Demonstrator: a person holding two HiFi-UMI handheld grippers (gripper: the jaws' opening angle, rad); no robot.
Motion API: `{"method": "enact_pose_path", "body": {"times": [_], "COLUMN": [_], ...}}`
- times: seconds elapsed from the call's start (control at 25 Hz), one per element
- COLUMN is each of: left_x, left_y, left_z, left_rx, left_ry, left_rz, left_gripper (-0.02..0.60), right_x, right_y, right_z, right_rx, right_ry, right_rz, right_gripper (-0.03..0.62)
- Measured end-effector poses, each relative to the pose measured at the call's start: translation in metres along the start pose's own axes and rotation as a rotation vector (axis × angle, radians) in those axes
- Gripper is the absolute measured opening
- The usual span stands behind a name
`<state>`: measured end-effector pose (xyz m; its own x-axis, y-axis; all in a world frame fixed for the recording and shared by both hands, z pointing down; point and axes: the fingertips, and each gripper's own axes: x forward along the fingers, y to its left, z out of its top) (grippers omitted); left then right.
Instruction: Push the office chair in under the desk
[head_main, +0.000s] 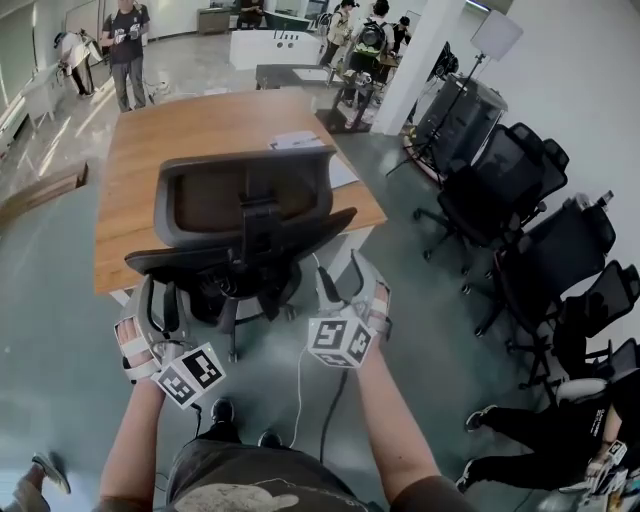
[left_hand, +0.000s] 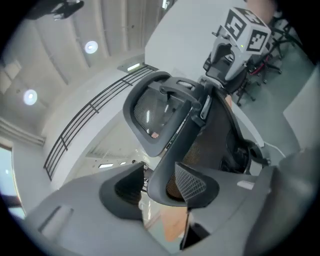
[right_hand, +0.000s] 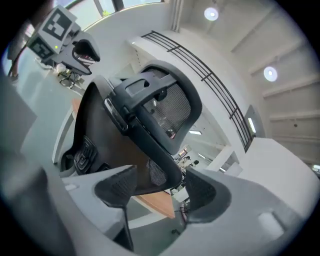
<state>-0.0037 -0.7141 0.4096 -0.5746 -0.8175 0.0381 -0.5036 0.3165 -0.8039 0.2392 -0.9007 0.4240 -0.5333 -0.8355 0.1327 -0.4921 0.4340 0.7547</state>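
The floor is a smooth grey-green surface. The wooden desk stands on it, ahead of the jaws of the left gripper and the right gripper, beyond the office chair. In both gripper views a strip of desk top shows through the gap between the jaws (orange-brown, below the chair's back).

On the desk top:
- white papers, far ahead of the right gripper's jaws;
- a further sheet at the right edge, nearer those jaws.

On the floor:
- the office chair's base, just ahead of both pairs of jaws;
- a row of black chairs, well to the right of the right gripper's jaws;
- the person's shoes, behind the jaws.
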Motion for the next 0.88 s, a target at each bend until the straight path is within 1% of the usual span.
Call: {"method": "enact_pose_path", "body": {"times": [0.12,0.16,0.2,0.28,0.36,0.48,0.6,0.68,0.76,0.88], "left_x": [-0.021,-0.028,-0.035,-0.048,-0.058,-0.063,-0.060,-0.059,-0.058,-0.055], "left_y": [0.001,0.000,-0.002,-0.008,-0.015,-0.022,-0.024,-0.017,-0.013,-0.018], "left_z": [0.014,0.018,0.022,0.030,0.038,0.048,0.048,0.047,0.042,0.022], "left_rx": [-0.144,-0.180,-0.209,-0.253,-0.294,-0.343,-0.403,-0.441,-0.467,-0.520], "left_ry": [-0.016,-0.018,-0.021,-0.029,-0.038,-0.042,-0.045,-0.059,-0.075,-0.084], "left_rz": [0.016,0.019,0.018,-0.001,-0.030,-0.099,-0.169,-0.203,-0.245,-0.347], "left_gripper": [0.099,0.049,0.020,0.020,0.018,0.018,0.018,0.018,0.018,0.018], "right_x": [-0.026,-0.035,-0.044,-0.062,-0.077,-0.088,-0.100,-0.107,-0.113,-0.119], "right_y": [0.001,0.002,0.004,0.007,0.009,0.016,0.019,0.016,0.016,0.028], "right_z": [0.013,0.017,0.020,0.024,0.026,0.028,0.030,0.037,0.047,0.061], "right_rx": [0.103,0.127,0.147,0.179,0.194,0.199,0.241,0.267,0.287,0.300], "right_ry": [-0.037,-0.049,-0.061,-0.086,-0.106,-0.093,-0.058,-0.038,-0.012,0.027], "right_rz": [0.013,0.022,0.029,0.025,0.006,0.001,-0.014,-0.034,-0.059,-0.105], "right_gripper": [0.260,0.227,0.186,0.105,-0.008,-0.008,-0.008,-0.008,-0.008,-0.008]}}
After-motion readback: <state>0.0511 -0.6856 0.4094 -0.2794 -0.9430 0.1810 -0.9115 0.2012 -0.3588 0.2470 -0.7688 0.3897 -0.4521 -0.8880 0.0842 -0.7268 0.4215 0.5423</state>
